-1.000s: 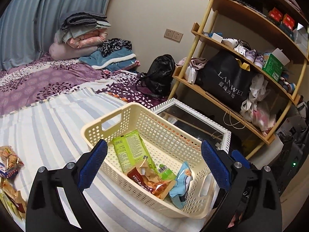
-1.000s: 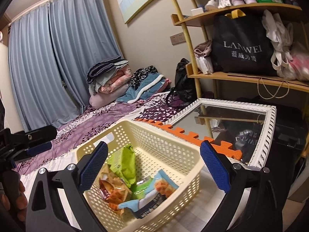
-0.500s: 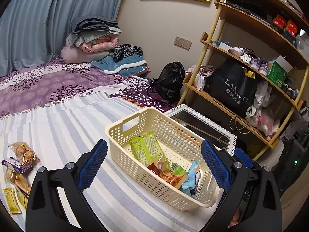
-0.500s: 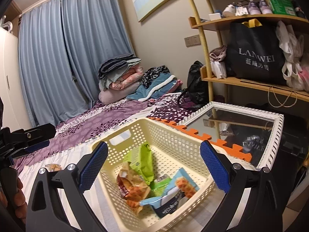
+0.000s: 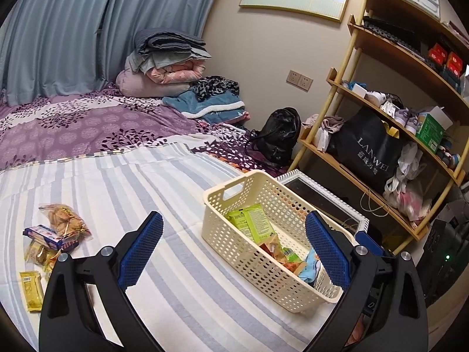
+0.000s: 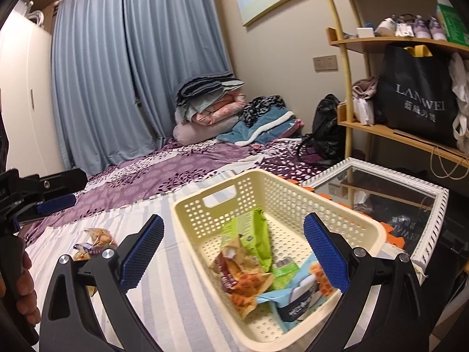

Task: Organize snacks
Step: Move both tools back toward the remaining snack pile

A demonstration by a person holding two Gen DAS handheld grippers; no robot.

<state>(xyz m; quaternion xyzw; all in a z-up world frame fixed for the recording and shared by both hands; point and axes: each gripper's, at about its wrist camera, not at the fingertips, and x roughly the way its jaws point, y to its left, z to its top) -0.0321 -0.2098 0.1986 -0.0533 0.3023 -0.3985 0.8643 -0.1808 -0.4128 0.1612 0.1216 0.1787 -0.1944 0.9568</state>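
Observation:
A cream perforated basket [image 5: 215, 223] stands on the striped bedsheet near the bed's right edge. It holds a green packet [image 5: 252, 223], an orange-red packet [image 6: 240, 275] and a light blue packet [image 6: 296, 299]. The basket also shows in the right wrist view [image 6: 360, 228]. Loose snack packets [image 5: 63, 218] lie on the sheet at the left, with a yellow bar [image 5: 30, 290] nearest me. My left gripper [image 5: 233, 249] is open and empty, above the sheet left of the basket. My right gripper [image 6: 233, 248] is open and empty, over the basket's near end.
A white-framed mirror [image 5: 328, 202] lies beside the bed, right of the basket. A wooden shelf unit [image 5: 378, 135] with a black bag stands at the right. Folded bedding [image 5: 167, 58] is piled at the bed's far end. A black backpack [image 5: 280, 135] sits by the wall.
Both grippers have pulled back and up from the basket. The left one has swung left, bringing the loose snacks on the sheet into view. Both stay open.

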